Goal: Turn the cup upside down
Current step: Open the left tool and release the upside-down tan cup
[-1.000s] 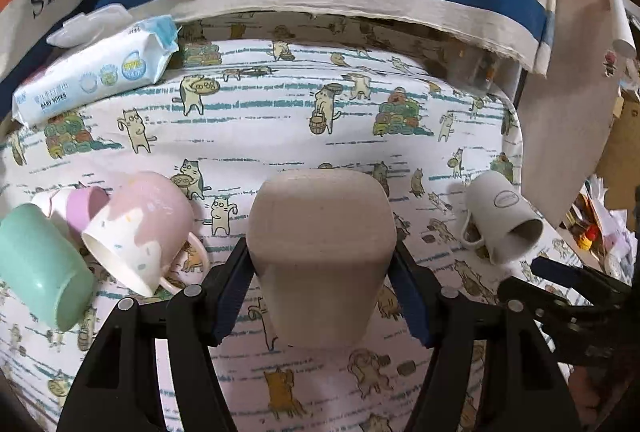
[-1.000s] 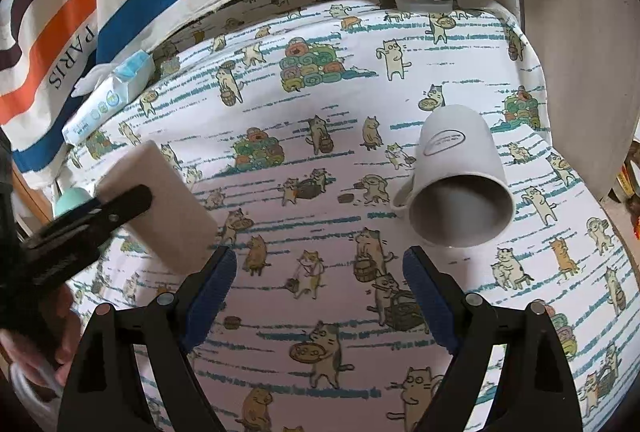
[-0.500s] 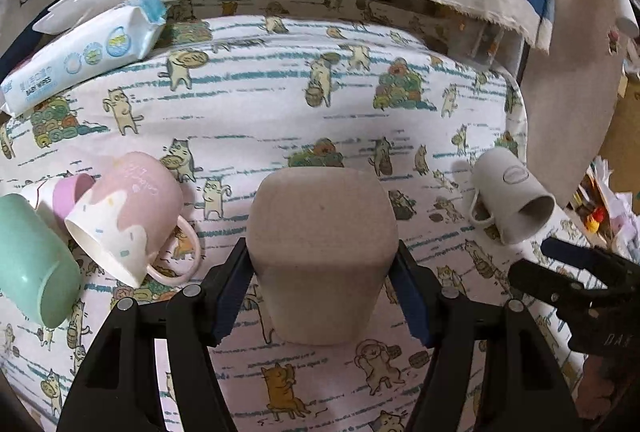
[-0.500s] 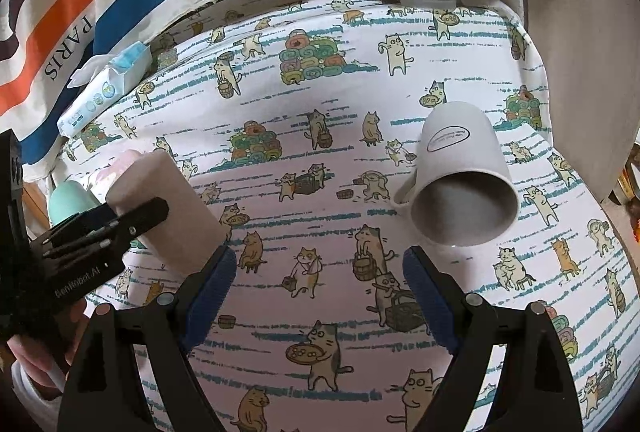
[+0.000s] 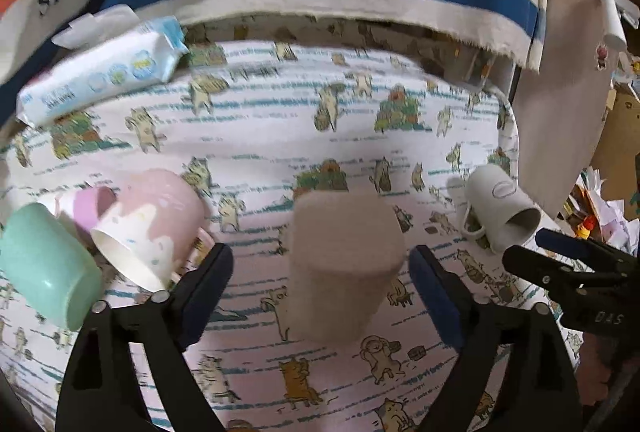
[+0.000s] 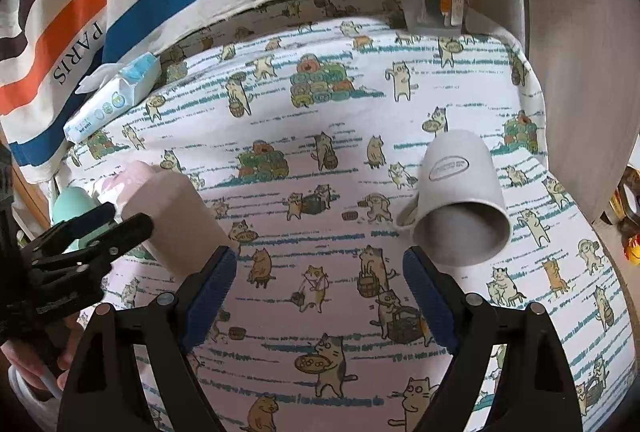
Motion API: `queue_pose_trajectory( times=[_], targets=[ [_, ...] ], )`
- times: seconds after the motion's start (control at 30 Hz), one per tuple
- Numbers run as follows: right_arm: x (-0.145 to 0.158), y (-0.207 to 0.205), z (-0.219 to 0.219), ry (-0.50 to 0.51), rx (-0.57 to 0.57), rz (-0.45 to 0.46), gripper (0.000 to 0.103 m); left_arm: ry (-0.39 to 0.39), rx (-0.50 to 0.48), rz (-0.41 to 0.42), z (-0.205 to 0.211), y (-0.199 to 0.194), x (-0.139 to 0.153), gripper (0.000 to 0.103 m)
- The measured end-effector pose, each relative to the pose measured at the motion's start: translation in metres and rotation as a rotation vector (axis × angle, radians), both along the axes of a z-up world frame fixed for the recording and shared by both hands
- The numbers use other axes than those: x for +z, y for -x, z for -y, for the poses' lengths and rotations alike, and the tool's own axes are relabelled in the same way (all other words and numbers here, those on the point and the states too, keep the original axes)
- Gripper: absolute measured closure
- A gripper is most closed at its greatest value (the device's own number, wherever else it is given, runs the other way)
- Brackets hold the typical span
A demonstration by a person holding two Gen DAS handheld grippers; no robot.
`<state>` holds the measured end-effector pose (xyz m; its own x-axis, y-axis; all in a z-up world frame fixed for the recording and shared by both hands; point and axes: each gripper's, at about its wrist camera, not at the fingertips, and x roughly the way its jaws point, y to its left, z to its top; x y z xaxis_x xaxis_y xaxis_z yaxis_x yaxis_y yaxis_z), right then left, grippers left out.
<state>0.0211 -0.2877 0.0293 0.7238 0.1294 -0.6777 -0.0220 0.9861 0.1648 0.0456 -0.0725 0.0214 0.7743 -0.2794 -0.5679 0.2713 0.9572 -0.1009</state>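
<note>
Cup (image 5: 340, 264) stands base-up on the cloth (image 5: 280, 135) between my spread left tongs (image 5: 320, 288), which no longer touch it, so the flip looks done, while my right tongs (image 6: 320, 292) hang spread near the gray mug (image 6: 460, 199).

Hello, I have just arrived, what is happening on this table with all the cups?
A person works with two hand-held grippers over a cat-print tablecloth. The left gripper is open, and the beige cup stands upside down between its fingers, apparently just set down. The right gripper is open and empty, near a grey mug lying on its side. A pink mug and a mint-green cup also lie tipped over.
</note>
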Motion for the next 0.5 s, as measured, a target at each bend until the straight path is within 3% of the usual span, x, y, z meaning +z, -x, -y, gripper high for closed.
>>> queue_pose_trajectory(
  times=[0.23,0.5],
  targets=[
    [0.015,0.006,-0.017,0.009,0.021,0.048,0.016,0.016,0.046,0.084,-0.024,0.014,0.026,0.006],
    [0.044,0.015,-0.031,0.026,0.018,0.192,0.016,0.014,0.081,0.222,-0.050,0.035,0.053,0.001]
  ],
)
